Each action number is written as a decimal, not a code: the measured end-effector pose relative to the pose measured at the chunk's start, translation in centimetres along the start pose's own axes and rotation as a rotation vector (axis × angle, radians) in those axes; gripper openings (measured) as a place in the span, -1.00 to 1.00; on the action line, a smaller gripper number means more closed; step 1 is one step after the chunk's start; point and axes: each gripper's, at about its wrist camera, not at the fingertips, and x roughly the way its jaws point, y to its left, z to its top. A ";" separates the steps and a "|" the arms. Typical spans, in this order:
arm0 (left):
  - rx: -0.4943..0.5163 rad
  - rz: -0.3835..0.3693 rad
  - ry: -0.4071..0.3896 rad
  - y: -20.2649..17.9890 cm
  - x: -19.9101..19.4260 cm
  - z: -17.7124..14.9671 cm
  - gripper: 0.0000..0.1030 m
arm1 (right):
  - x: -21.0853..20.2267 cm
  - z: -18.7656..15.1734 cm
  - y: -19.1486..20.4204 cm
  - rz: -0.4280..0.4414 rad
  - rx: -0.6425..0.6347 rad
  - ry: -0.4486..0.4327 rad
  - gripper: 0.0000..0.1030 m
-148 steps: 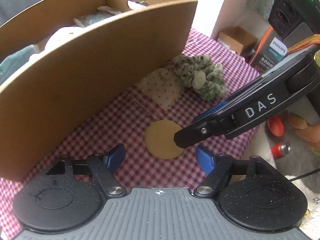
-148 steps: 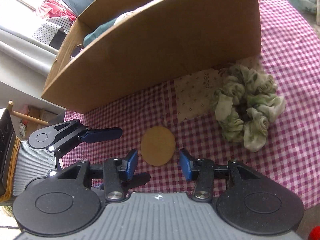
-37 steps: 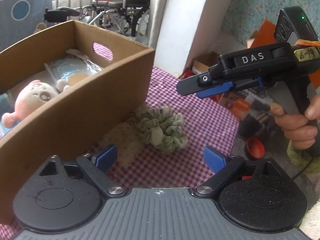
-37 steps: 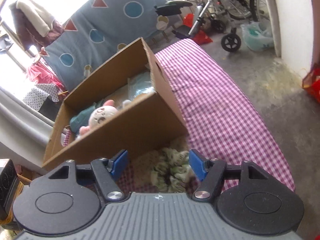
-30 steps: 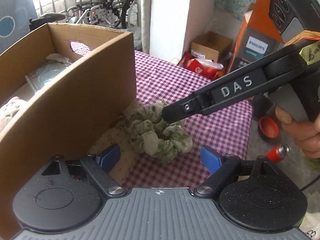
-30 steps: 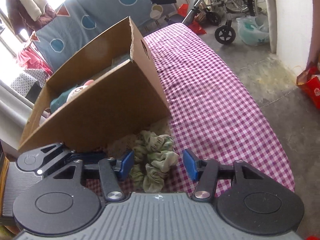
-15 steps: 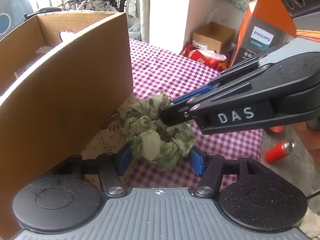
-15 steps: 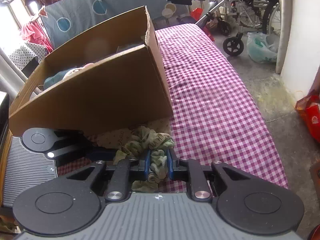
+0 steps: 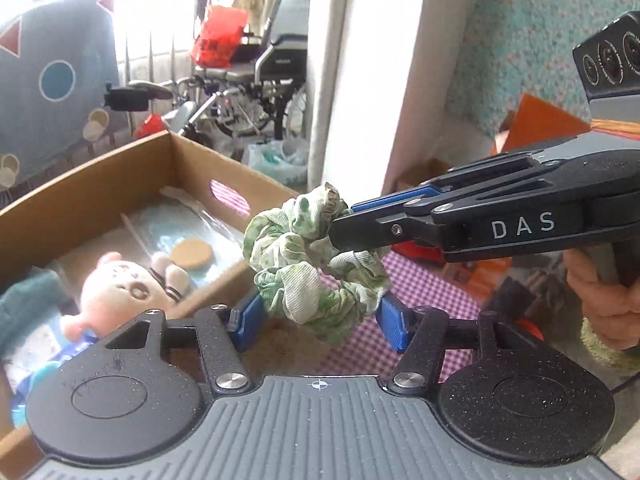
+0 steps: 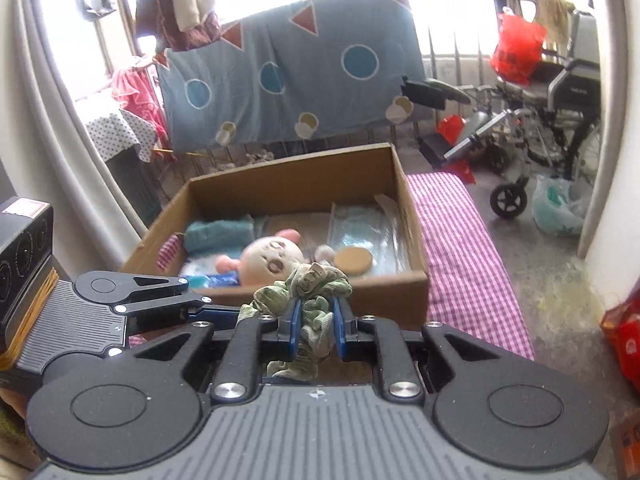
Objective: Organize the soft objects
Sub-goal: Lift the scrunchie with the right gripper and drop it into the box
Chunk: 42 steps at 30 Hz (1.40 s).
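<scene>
A green and white scrunchie [image 9: 312,264] hangs in the air just in front of the cardboard box [image 9: 132,168]. My right gripper [image 10: 316,324] is shut on the scrunchie [image 10: 312,292] and shows from the side in the left wrist view [image 9: 340,232]. My left gripper [image 9: 316,320] also grips the scrunchie's lower part between its blue pads [image 9: 248,316]. The box [image 10: 416,292] holds a pink plush toy [image 10: 272,260], a round tan pad [image 10: 352,260], a teal cloth [image 10: 218,234] and plastic-wrapped items.
The box stands on a pink checked cloth [image 10: 460,240]. A wheelchair [image 10: 536,120], bags and a blue patterned sheet [image 10: 288,68] are behind. An orange box [image 9: 544,120] stands at the right in the left wrist view.
Both grippers closed on the scrunchie on the cloth, then lifted it to the height of the box's rim. The tan pad, earlier on the cloth, now lies in the box.
</scene>
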 end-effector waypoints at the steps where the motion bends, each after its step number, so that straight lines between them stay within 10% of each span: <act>1: -0.008 0.013 -0.019 0.6 -0.9 0.4 0.17 | 0.1 1.1 0.7 0.020 -0.025 -0.015 -0.64; 8: -0.072 0.124 -0.061 7.5 -3.0 4.8 0.18 | 6.3 9.6 3.8 0.154 -0.109 -0.021 -0.64; 14: -0.212 0.172 0.100 16.0 2.1 7.7 0.17 | 18.8 15.5 1.8 0.261 0.032 0.174 -0.64; 26: -0.294 0.182 0.342 23.7 13.5 6.2 0.23 | 33.9 13.9 -2.4 0.148 0.088 0.425 -0.62; 30: -0.308 0.200 0.361 24.2 13.7 6.0 0.57 | 35.2 12.9 -2.9 0.100 0.085 0.477 -0.51; 35: -0.325 0.237 0.301 24.2 11.1 7.2 0.82 | 33.1 13.7 -2.6 0.091 0.086 0.429 0.21; 42: -0.315 0.292 0.162 22.0 4.0 9.2 0.93 | 25.0 15.9 -2.8 0.127 0.114 0.275 0.32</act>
